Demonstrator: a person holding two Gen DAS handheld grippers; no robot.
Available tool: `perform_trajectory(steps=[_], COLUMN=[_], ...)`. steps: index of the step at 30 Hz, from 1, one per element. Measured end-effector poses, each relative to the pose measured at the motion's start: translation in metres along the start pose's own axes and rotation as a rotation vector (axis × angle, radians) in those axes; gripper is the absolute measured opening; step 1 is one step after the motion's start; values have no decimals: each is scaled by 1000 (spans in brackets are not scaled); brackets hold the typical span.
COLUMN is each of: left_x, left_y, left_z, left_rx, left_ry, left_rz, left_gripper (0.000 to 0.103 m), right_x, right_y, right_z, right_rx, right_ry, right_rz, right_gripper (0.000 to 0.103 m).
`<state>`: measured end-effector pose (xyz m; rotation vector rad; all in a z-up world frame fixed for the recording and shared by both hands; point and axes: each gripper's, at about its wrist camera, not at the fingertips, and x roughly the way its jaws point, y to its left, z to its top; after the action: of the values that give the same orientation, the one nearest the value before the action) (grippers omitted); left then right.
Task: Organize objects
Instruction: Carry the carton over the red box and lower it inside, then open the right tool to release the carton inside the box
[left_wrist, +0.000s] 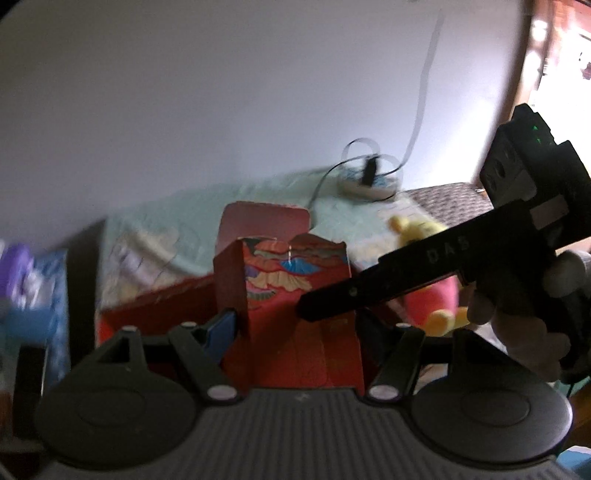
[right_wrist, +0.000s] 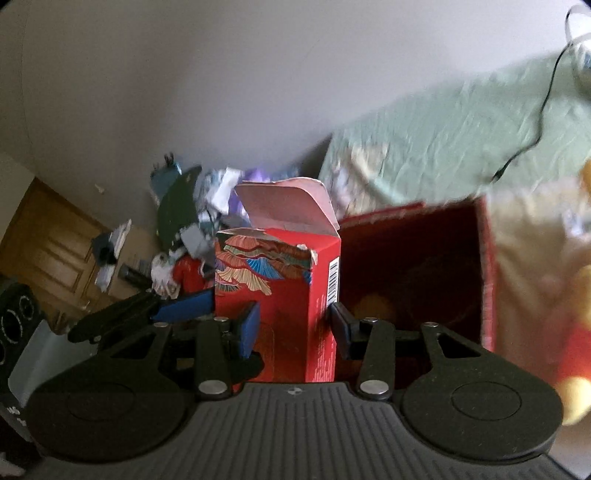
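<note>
a: left wrist view first. what's between the fingers?

b: the small red carton (left_wrist: 295, 295), upright, top flap open. the left gripper (left_wrist: 299, 328) has its blue pad (left_wrist: 221, 332) against the carton's left side. the other finger is hidden behind the right gripper (left_wrist: 325, 302), which crosses in front, so i cannot tell whether the left one has closed on the carton.

a: and where does the carton sit?

b: over the bed (left_wrist: 184, 221), just in front of a big red box (left_wrist: 155, 314). a yellow and red plush toy (left_wrist: 432, 295) lies toward the bed's right edge, a power strip (left_wrist: 365, 184) near the far edge by the wall.

a: right wrist view?

b: clearer here. the right gripper (right_wrist: 293, 328) has the carton (right_wrist: 280, 295) between its fingers, long axis vertical, running straight up from the jaws. the right pad (right_wrist: 340, 328) touches the barcode side; the left pad (right_wrist: 249, 328) lies against the front face. moderately open, roughly the carton's width, apparently pinching it, though blur leaves how firmly unclear.

a: the left gripper from here?

b: its blue pad (right_wrist: 184, 306) reaches in to the carton's left edge, seemingly touching.

a: so the coming move?

b: the big red box (right_wrist: 413, 273) stands open just right of the carton, touching or nearly so. the right hand is nearer, so i'd judge the carton shifts right and down, kept upright.
</note>
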<state>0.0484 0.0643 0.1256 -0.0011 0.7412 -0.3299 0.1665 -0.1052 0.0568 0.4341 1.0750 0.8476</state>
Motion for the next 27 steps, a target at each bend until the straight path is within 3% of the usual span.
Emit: perform_trajectory(steps=[14, 27], left_x=[62, 99], left_y=[57, 58], left_z=[-26, -28], left_rx=[-203, -231], left_ry=[255, 395], left_rz=[117, 127], left_gripper=[67, 67], right_x=[87, 92], right_y=[-7, -38], right_z=[4, 3], right_rx=[54, 151], right_ry=[274, 291], right_rz=[-33, -92], right_gripper=[46, 46])
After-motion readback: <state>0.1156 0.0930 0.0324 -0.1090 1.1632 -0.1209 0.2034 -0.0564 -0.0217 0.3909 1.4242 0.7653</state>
